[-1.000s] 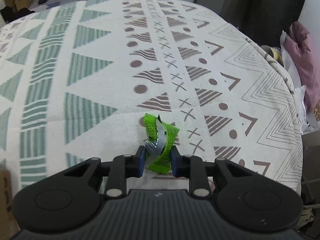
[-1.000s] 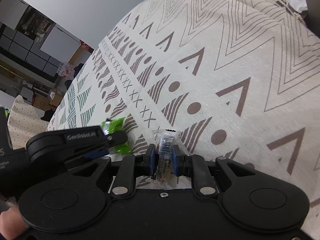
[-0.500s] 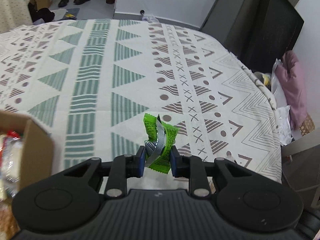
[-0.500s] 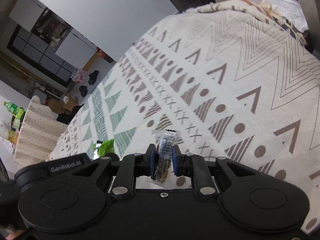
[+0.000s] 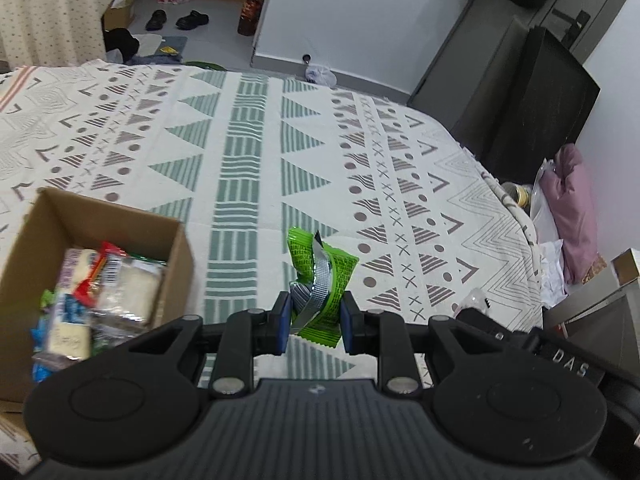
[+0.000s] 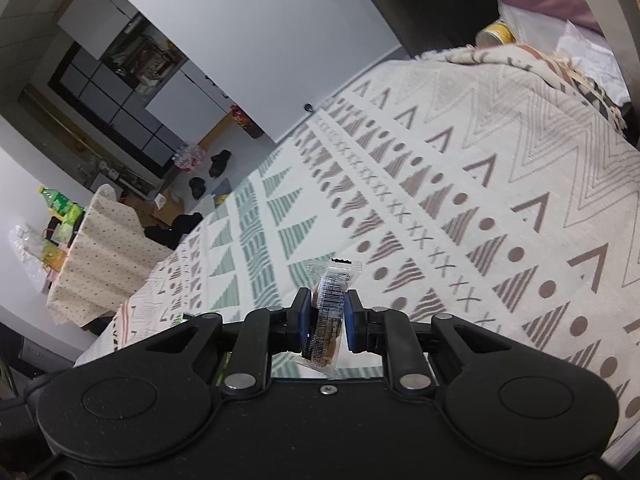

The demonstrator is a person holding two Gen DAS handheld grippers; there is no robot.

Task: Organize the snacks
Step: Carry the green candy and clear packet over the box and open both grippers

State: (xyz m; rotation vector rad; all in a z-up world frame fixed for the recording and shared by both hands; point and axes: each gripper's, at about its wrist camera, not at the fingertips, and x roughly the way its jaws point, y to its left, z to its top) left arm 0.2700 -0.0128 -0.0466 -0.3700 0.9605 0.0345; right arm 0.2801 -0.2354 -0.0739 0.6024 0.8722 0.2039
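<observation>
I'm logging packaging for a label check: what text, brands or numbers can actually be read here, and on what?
"DAS": on the dark device at the lower right of the left wrist view.
Barcode on the clear snack packet: digits too blurred.
Green snack packet: print unreadable.
Snacks in the cardboard box: labels blurred.

lime-green w/ silver snack wrapper (image 5: 322, 280) – cream cloth (image 5: 248, 152) w/ green & brown triangles – brown cardboard box (image 5: 176, 256)

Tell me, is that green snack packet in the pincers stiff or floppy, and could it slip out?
The green packet looks crumpled and twisted between the left gripper pads, so it is probably thin, floppy foil. It stands above the pads unsupported, suggesting it is light. Its glossy film may be slippery, though the pinch seems firm.
</observation>
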